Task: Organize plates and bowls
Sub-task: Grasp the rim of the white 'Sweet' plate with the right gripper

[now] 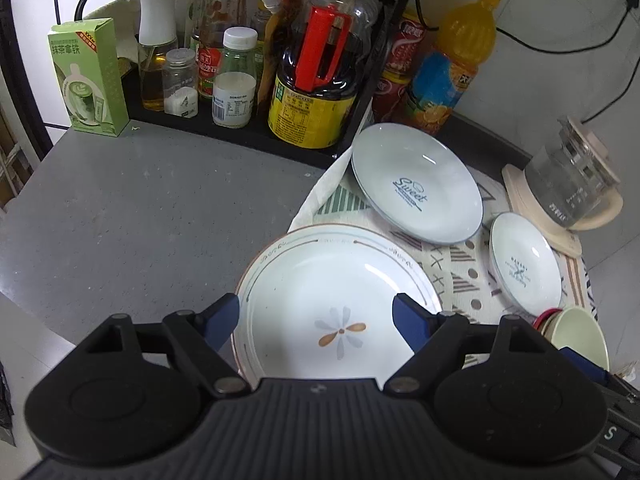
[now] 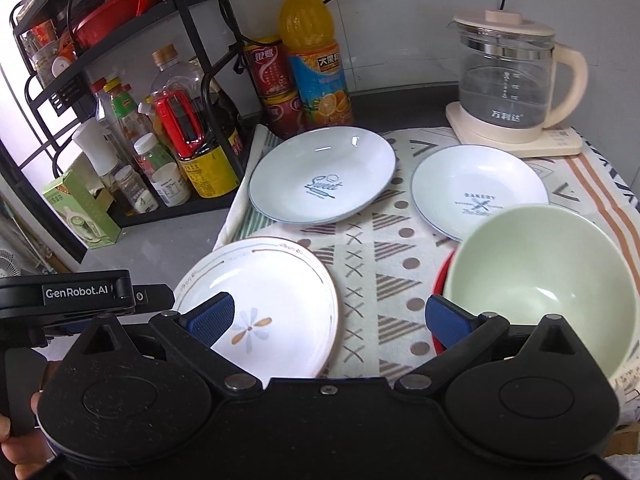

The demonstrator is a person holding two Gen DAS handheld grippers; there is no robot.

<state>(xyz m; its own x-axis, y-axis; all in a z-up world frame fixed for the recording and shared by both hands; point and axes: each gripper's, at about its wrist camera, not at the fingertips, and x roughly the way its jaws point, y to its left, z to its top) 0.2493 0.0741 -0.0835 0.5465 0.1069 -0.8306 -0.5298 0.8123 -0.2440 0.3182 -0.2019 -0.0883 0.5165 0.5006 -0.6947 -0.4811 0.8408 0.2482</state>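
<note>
Left wrist view shows the left gripper (image 1: 316,322) with its jaws wide apart and nothing between the pads, hanging over the flower plate (image 1: 340,304), which lies at the near left edge of the patterned cloth (image 1: 460,276). Behind it rests the Sweet plate (image 1: 416,184), and to its right the smaller Bakery plate (image 1: 524,262). In the right wrist view the right gripper (image 2: 326,322) is also wide and empty, above the cloth between the flower plate and the green bowl (image 2: 540,276), which sits on something red, only partly visible.

I judge that the stacking has not begun, since all three plates lie separately. A good way is to take a smaller plate by its rim, with one pad under the lip, because the glazed surface is probably slippery. Lift it flat and lower it gently in the centre of a bigger plate. The kettle (image 2: 516,76) and the bottles (image 1: 224,52) stand near, so keep the movement low and short.
</note>
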